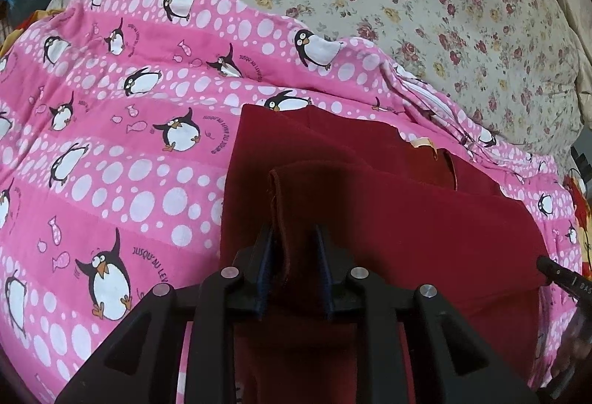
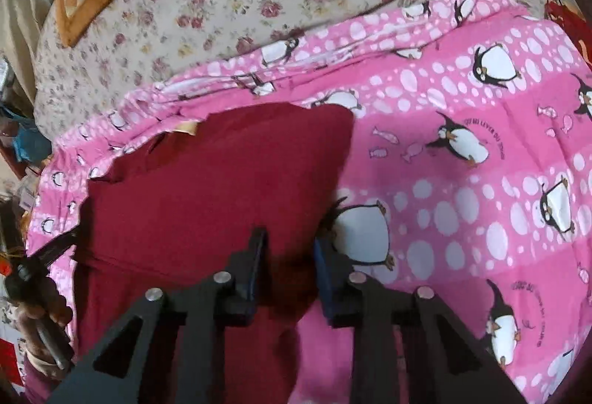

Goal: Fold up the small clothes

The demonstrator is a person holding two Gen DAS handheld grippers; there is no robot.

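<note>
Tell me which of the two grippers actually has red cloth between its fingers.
The left gripper: a folded edge of the dark red garment stands between its fingers. The right gripper hangs open above it.
</note>
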